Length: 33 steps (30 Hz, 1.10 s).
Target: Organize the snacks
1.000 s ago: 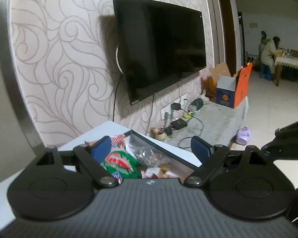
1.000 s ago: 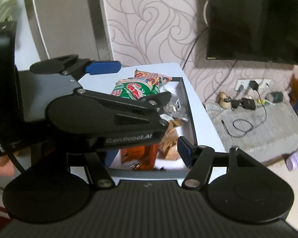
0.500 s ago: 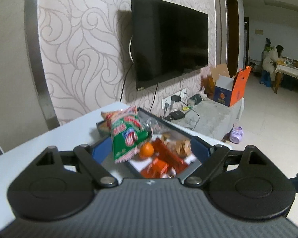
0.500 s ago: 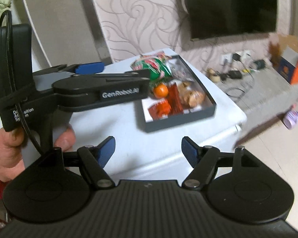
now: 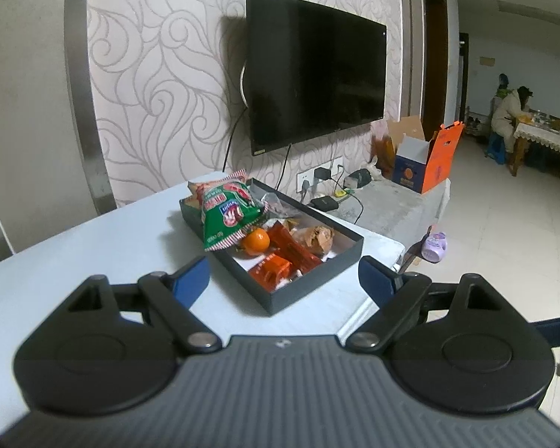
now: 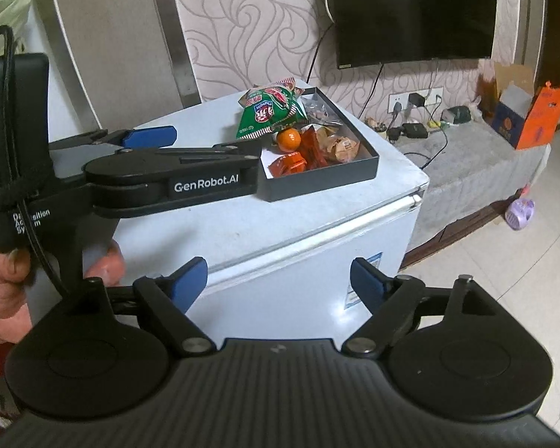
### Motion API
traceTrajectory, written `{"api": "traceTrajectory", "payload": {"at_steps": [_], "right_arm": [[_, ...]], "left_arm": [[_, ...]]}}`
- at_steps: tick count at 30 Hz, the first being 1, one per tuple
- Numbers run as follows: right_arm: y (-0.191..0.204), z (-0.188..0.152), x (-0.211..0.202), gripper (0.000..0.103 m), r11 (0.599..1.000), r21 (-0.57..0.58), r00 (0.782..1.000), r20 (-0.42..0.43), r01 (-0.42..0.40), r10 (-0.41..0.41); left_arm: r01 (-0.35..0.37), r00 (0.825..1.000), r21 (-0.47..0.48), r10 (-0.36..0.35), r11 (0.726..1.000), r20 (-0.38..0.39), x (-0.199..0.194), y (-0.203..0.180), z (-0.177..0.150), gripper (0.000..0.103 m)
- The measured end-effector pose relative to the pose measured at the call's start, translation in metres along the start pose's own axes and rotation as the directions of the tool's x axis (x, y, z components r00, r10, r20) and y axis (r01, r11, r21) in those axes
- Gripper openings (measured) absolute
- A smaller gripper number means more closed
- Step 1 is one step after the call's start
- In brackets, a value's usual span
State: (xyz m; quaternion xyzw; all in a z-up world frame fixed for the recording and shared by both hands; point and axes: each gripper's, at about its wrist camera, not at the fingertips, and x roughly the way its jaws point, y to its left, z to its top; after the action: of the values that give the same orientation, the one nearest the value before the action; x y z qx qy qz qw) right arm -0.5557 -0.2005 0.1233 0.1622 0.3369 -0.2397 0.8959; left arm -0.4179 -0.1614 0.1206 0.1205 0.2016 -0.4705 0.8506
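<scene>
A dark open box (image 5: pixel 317 284) (image 6: pixel 317 183) stands on a white appliance top (image 5: pixel 74 261) (image 6: pixel 242 224). In it lie a green snack bag (image 5: pixel 227 216) (image 6: pixel 265 114), a small orange (image 5: pixel 255 240) (image 6: pixel 289 139), red and orange packets (image 5: pixel 291 250) (image 6: pixel 310 145) and a brown wrapped pastry (image 5: pixel 315 237) (image 6: pixel 339 143). My left gripper (image 5: pixel 283 280) (image 6: pixel 201 142) hovers open just short of the box's near end, nothing between its fingers. My right gripper (image 6: pixel 279 278) hangs lower and further back, off the appliance's front corner. Its jaws are opening and hold nothing.
A hand (image 6: pixel 0 280) holds the left gripper's handle. A black TV (image 5: pixel 313 67) hangs on the patterned wall. To the right are a low grey bench (image 5: pixel 392 201) with chargers and an orange carton (image 5: pixel 425 164). A purple bottle (image 5: pixel 435 246) lies on the floor. A person (image 5: pixel 511 112) sits far right.
Both grippers have drawn back from over the box, which now looks smaller and further off. The right gripper's jaws have spread wider. The snacks stay in the box.
</scene>
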Motion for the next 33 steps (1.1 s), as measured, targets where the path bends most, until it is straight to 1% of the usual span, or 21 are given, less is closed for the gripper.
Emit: {"api": "traceTrajectory", "payload": {"at_steps": [2,4,6,10,14,21,33], "right_arm": [[-0.006,-0.007,-0.006,0.087,1.000,0.010,1.000,-0.007,-0.003,0.003],[-0.013,-0.013,-0.012,0.088,1.000,0.029,1.000,0.001,-0.009,0.009],[-0.017,-0.021,-0.015,0.091,0.999,0.036,1.000,0.002,-0.007,0.007],[-0.024,-0.034,-0.017,0.091,0.999,0.041,0.999,-0.023,-0.024,0.025],[-0.029,-0.040,-0.020,0.091,0.999,0.041,0.999,-0.034,-0.033,0.035],[-0.031,-0.041,-0.025,0.091,0.999,0.028,0.998,-0.040,-0.046,0.047],[-0.029,-0.033,-0.030,0.092,0.998,-0.005,0.998,-0.008,-0.062,0.062]], "left_arm": [[0.000,1.000,-0.004,0.000,1.000,-0.001,-0.006,-0.005,-0.003,0.088],[-0.012,1.000,0.019,0.012,1.000,-0.003,-0.009,-0.012,-0.009,0.088],[-0.021,0.999,0.018,0.021,1.000,-0.027,-0.010,-0.015,-0.015,0.088],[-0.033,0.997,0.008,0.034,0.999,-0.075,-0.010,-0.021,-0.028,0.088],[-0.046,0.995,0.011,0.046,0.999,-0.086,-0.011,-0.026,-0.032,0.088],[-0.056,0.996,0.009,0.056,0.998,-0.072,-0.019,-0.032,-0.030,0.088],[-0.082,0.995,0.006,0.082,0.997,-0.056,-0.031,-0.032,-0.031,0.088]]}}
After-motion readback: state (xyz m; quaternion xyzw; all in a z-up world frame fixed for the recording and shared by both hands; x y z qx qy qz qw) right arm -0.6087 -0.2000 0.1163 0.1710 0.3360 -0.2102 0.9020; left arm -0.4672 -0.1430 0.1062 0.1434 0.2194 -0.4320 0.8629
